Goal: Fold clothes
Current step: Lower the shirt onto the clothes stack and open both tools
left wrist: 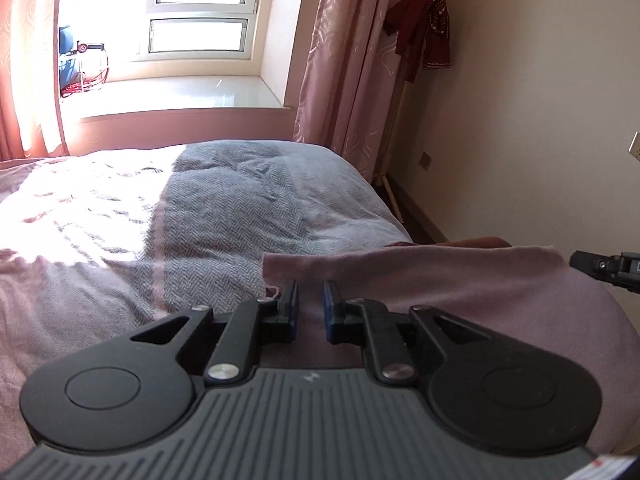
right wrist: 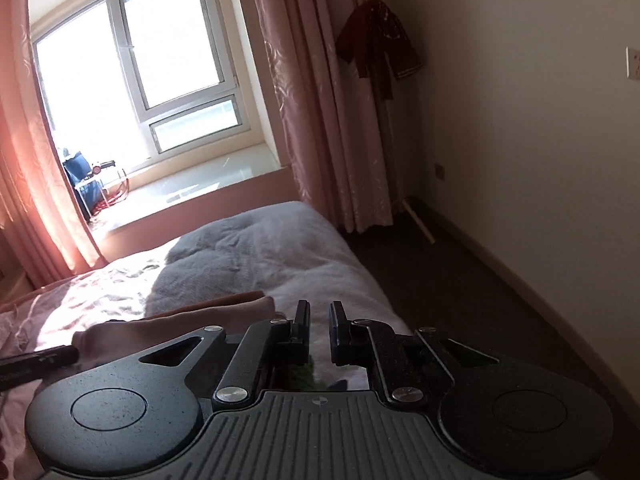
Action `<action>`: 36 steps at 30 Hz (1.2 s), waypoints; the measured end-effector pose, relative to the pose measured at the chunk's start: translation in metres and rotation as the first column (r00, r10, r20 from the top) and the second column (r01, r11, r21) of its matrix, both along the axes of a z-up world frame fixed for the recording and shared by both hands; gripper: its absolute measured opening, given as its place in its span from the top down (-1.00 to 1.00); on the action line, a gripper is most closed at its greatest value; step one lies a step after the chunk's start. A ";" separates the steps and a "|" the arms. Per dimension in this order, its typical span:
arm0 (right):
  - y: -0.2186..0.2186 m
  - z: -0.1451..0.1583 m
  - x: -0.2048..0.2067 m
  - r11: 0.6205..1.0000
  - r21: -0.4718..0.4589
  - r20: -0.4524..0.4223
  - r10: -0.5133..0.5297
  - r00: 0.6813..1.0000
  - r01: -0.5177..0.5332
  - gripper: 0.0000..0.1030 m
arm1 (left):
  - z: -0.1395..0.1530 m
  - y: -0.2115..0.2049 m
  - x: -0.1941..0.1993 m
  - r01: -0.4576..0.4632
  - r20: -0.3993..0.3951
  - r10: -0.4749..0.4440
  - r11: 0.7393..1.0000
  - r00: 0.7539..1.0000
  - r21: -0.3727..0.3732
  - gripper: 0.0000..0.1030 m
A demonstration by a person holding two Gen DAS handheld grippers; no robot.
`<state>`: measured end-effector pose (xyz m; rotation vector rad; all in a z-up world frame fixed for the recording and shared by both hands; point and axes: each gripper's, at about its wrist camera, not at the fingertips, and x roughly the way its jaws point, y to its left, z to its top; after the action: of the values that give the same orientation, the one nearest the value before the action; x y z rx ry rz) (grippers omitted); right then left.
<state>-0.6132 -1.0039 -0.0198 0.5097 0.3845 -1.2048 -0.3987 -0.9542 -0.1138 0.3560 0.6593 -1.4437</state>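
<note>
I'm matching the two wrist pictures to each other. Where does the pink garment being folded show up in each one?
Left wrist view: the pink garment fills the lower right, lying on the bed just beyond the left tongs.
Right wrist view: it lies lower left, left of the right tongs.
Shared landmark: the dark red cloth hanging by the curtain, upper right in both.
</note>
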 end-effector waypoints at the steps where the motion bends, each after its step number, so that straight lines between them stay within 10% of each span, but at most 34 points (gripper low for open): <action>1: 0.013 0.009 -0.004 1.000 -0.026 -0.009 0.013 1.000 -0.013 0.91 | 0.004 0.007 0.004 -0.011 0.001 0.011 1.000 1.000 -0.013 0.80; 9: 0.123 0.013 -0.002 0.984 -0.062 -0.010 0.169 0.986 -0.169 0.42 | 0.046 0.099 -0.014 0.022 0.014 -0.021 0.998 1.000 -0.060 0.67; 19: 0.120 -0.015 0.002 0.989 0.047 -0.029 0.142 0.989 -0.140 0.11 | 0.009 0.119 -0.037 -0.024 0.004 0.023 0.994 1.000 0.103 0.63; 36: 0.233 0.048 -0.018 0.982 0.078 -0.002 0.172 0.985 -0.171 -0.32 | 0.078 0.220 -0.059 0.000 0.086 -0.009 0.994 0.996 0.106 -0.27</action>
<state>-0.6309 -0.7711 0.0280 0.5273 0.4748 -1.0289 -0.4575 -0.7339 -0.0358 0.5005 0.6671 -1.3927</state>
